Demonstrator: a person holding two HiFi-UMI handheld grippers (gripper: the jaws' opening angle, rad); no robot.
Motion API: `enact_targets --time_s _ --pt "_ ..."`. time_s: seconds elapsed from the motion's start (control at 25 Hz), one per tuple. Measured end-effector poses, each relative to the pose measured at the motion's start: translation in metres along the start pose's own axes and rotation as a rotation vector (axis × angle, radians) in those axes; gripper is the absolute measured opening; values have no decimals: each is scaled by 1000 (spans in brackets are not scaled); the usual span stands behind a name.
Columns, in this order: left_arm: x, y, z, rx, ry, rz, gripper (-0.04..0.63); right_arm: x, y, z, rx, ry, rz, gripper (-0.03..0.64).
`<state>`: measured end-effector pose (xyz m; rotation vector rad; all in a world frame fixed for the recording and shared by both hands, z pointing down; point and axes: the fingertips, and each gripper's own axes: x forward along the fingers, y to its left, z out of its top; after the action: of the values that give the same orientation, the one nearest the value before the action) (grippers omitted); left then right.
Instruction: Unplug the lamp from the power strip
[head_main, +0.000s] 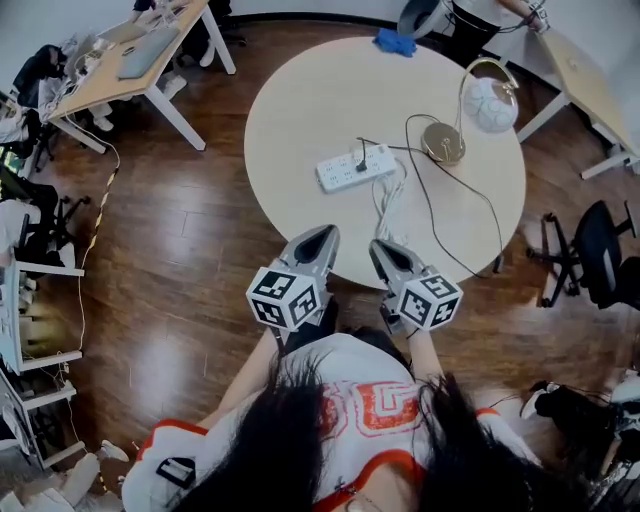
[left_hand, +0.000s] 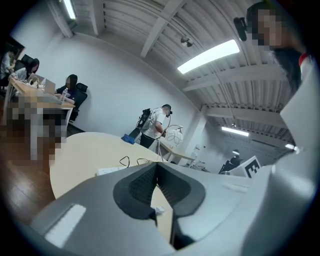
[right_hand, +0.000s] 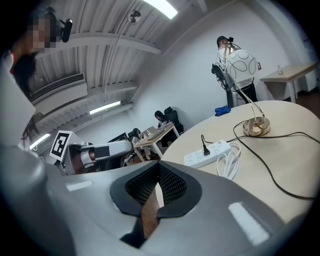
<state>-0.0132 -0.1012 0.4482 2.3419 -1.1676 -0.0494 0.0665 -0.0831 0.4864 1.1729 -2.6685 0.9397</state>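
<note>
A white power strip (head_main: 356, 167) lies in the middle of the round table (head_main: 300, 105), with a black plug (head_main: 361, 162) standing in it. The plug's thin black cord (head_main: 430, 200) runs to a lamp (head_main: 470, 120) with a brass base and a white globe shade at the table's right. The strip (right_hand: 207, 152), the plug (right_hand: 204, 143) and the lamp (right_hand: 256, 126) also show in the right gripper view. My left gripper (head_main: 322, 236) and right gripper (head_main: 382, 250) hover side by side at the table's near edge, both shut and holding nothing, well short of the strip.
A coiled white cable (head_main: 388, 205) lies beside the strip. A blue cloth (head_main: 396, 42) sits at the table's far edge. Desks (head_main: 130, 60) stand at the left, a black chair (head_main: 600, 250) at the right. People work at the far desks.
</note>
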Motion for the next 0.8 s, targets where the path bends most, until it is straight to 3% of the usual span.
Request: enact_targets --time_s 0.4,0.8 --pt "46 58 7 6 89 -104 0 29 -3 5 51 -20 -126 2" --pt "110 81 -31 -12 267 -154 0 13 -31 5 103 -11 -238 2"
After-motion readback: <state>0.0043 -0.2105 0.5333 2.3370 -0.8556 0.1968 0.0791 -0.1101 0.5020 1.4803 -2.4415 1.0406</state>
